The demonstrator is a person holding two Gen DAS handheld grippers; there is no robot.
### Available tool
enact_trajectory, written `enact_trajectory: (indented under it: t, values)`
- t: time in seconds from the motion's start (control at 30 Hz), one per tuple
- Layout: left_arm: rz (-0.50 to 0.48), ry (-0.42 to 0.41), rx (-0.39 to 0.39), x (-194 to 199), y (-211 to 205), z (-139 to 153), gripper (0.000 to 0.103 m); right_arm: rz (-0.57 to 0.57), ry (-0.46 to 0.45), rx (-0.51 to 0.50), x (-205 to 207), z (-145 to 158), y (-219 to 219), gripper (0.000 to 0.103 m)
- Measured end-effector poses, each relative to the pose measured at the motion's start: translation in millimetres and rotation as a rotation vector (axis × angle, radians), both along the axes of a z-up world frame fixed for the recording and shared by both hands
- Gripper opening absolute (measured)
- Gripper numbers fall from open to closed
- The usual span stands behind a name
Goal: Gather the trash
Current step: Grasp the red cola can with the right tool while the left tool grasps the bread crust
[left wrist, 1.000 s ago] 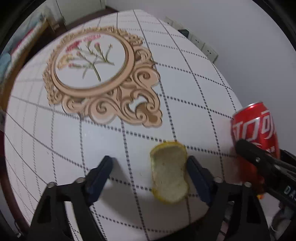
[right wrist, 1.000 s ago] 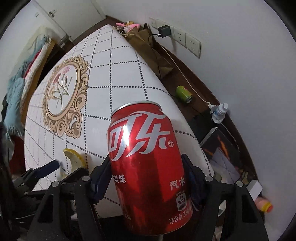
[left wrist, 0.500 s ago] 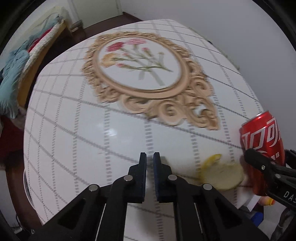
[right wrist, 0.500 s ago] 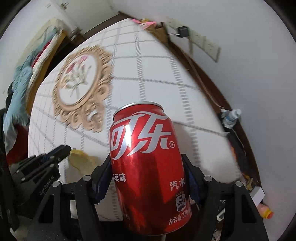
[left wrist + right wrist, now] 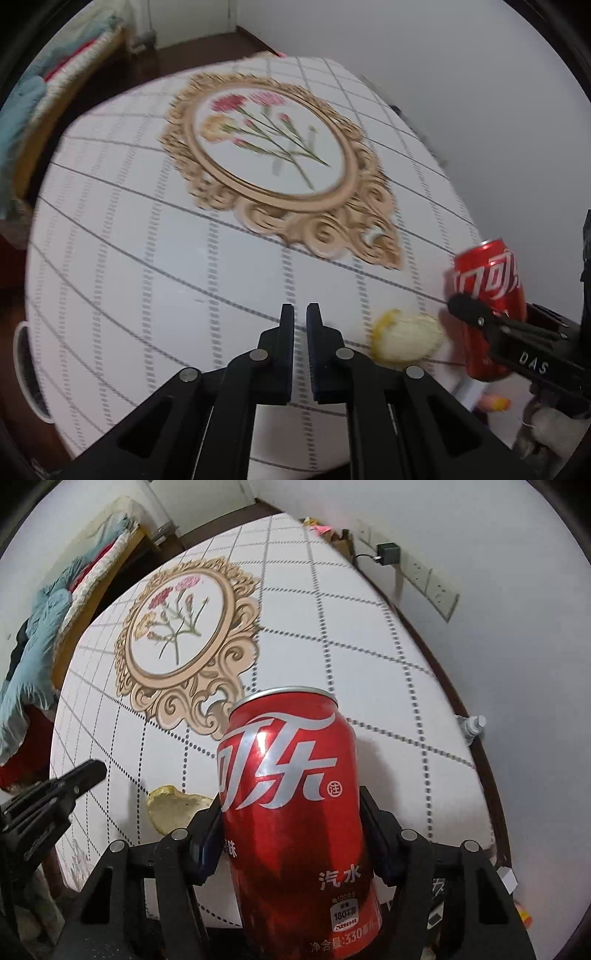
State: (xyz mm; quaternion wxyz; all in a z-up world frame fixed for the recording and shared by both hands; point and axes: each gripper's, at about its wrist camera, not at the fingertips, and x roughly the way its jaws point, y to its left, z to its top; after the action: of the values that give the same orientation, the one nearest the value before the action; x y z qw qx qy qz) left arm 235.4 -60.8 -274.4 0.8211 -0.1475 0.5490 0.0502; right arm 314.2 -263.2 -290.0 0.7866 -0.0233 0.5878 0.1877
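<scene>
Red cola can (image 5: 291,812) between right gripper (image 5: 291,843) fingers, gripped; left gripper (image 5: 300,314) fingers closed, empty.

Before you, the white grid-patterned desk (image 5: 147,258) bears a printed gold floral medallion (image 5: 273,162); a yellow peel (image 5: 406,339) lies near its edge.
</scene>
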Motion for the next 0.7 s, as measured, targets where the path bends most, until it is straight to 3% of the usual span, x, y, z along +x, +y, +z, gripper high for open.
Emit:
enact_trajectory:
  t: [0.07, 0.13, 0.17, 0.2, 0.27, 0.37, 0.43, 0.5, 0.57, 0.6, 0.7]
  values:
    - [-0.021, 0.01, -0.05, 4.3, -6.3, -4.6, 0.011, -0.037, -0.001, 0.011, 0.6, 2.6, -12.9, 0.066]
    - [-0.029, 0.004, -0.072, 5.4, -11.7, -5.5, 0.031, -0.064, 0.004, 0.013, 2.7, 2.5, -24.2, 0.066]
    - [-0.033, -0.007, -0.08, 6.4, -14.8, -4.9, 0.063, -0.079, 0.009, 0.015, 3.1, 1.8, -30.5, 0.066]
    - [-0.035, -0.021, -0.088, 6.6, -17.1, -3.8, 0.081, -0.087, 0.012, 0.016, 3.2, 1.4, -34.0, 0.066]
    - [-0.036, -0.046, -0.109, 6.4, -21.9, -2.0, 0.081, -0.099, 0.015, 0.016, 3.8, 1.7, -41.9, 0.066]
    - [-0.054, -0.042, -0.073, 11.5, -32.4, -4.1, 0.08, -0.106, 0.015, 0.015, 2.5, 1.3, -46.3, 0.066]
    - [-0.079, -0.032, -0.045, 15.5, -41.0, -9.1, 0.074, -0.109, 0.019, 0.021, 2.4, 0.3, -46.8, 0.066]
    - [-0.108, -0.001, -0.026, 17.6, -46.9, -15.3, 0.032, -0.106, 0.02, 0.023, 2.3, -0.7, -44.7, 0.066]
    - [-0.123, 0.027, -0.015, 17.0, -52.6, -20.1, 0.024, -0.103, 0.023, 0.026, 1.8, -1.9, -42.1, 0.066]
    - [-0.124, 0.026, -0.012, 15.6, -54.2, -20.9, 0.01, -0.1, 0.024, 0.026, 2.1, -2.5, -40.3, 0.066]
    - [-0.116, 0.014, 0.008, 10.7, -53.9, -16.7, 0.007, -0.098, 0.025, 0.03, 1.4, -2.7, -37.0, 0.066]
